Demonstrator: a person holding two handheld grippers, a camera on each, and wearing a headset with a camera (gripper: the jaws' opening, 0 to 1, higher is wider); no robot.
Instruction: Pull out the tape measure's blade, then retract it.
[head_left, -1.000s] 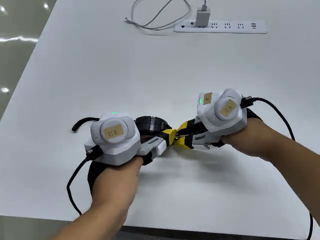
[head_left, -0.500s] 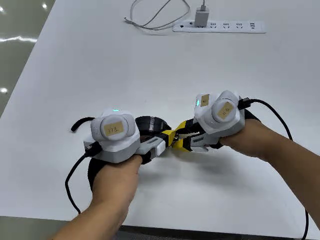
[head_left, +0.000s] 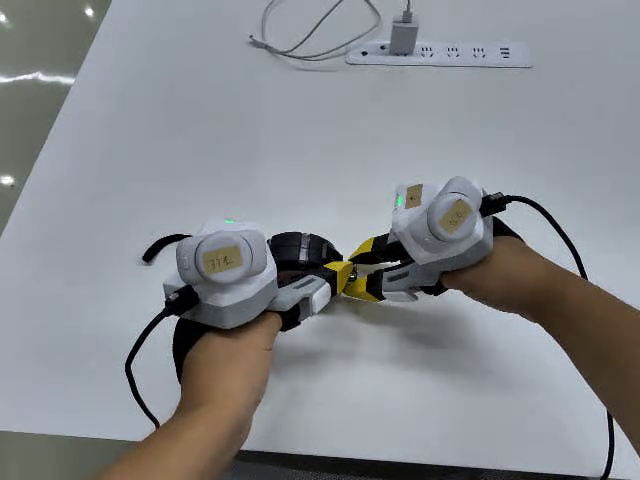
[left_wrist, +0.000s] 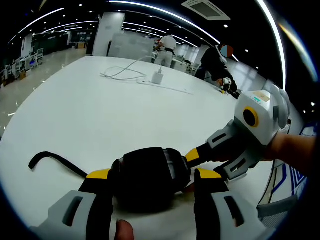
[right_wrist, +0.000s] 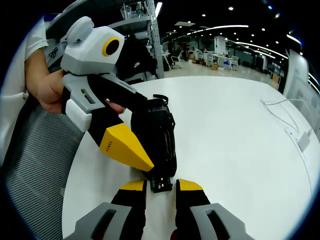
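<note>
**Left claw** (left_wrist: 152, 176): clenched on the tape measure (left_wrist: 145, 172), a jaw on either side of the black case, which rests on the bench (head_left: 300, 140).

**Right claw** (right_wrist: 161, 187): jaws drawn nearly together on the blade tip (right_wrist: 161, 183) at the case's mouth, apparently gripping it. The blade is not yet drawn out.

**Bearing:** the case lies straight ahead of your right claw, touching it, with its long axis in line with the jaws. Your pull should run straight back, away from the left claw.

**Strap** (left_wrist: 50, 159): trails off the case's far side.

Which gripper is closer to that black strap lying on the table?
Left. The left gripper clamps the tape measure beside the strap; the right gripper grips its far end.
</note>
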